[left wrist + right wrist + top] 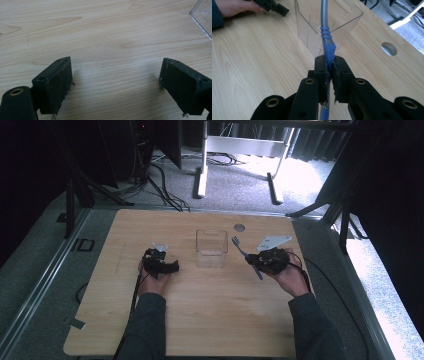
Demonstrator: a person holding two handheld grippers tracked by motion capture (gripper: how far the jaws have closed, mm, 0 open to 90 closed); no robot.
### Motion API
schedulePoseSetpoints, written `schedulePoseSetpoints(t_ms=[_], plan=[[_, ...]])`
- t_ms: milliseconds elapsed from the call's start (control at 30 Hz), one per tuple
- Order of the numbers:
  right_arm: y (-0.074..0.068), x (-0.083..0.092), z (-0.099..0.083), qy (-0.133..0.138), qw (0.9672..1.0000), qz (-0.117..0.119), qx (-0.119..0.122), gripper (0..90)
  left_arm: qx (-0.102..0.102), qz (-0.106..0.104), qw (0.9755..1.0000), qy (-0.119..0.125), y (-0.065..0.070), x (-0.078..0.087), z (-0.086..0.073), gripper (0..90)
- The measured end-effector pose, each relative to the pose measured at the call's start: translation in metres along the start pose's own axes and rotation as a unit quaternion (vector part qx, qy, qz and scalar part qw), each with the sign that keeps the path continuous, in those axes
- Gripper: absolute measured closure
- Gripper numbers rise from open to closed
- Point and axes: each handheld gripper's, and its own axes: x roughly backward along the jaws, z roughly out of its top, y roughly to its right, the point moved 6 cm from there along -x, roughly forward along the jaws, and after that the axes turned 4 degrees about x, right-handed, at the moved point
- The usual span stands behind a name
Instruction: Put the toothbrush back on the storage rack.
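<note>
Two grippers rest over the wooden table (210, 320): the right gripper (330, 65) pinches a blue-handled toothbrush (325, 32), its head toward the clear plastic box (211, 248) just ahead. Beyond the box, the left gripper (115, 75) sits spread above bare wood.

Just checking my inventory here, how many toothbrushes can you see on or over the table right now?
1. The toothbrush is clamped by its blue handle in the right gripper, beside the clear plastic container at mid-table. None shows inside the container.
</note>
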Motion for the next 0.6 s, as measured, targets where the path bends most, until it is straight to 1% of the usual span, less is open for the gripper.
schedulePoseSetpoints(t_ms=[267,600], plan=[[0.002,0.003,0.007,0.020,0.9997,-0.011,-0.002,82.5,0.000,0.000,1.0000,0.000,0.000,0.000,0.000,11.8],[0.005,0.003,0.014,0.043,0.9989,-0.013,-0.012,82.5,0.000,0.000,1.0000,0.000,0.000,0.000,0.000,11.8]])
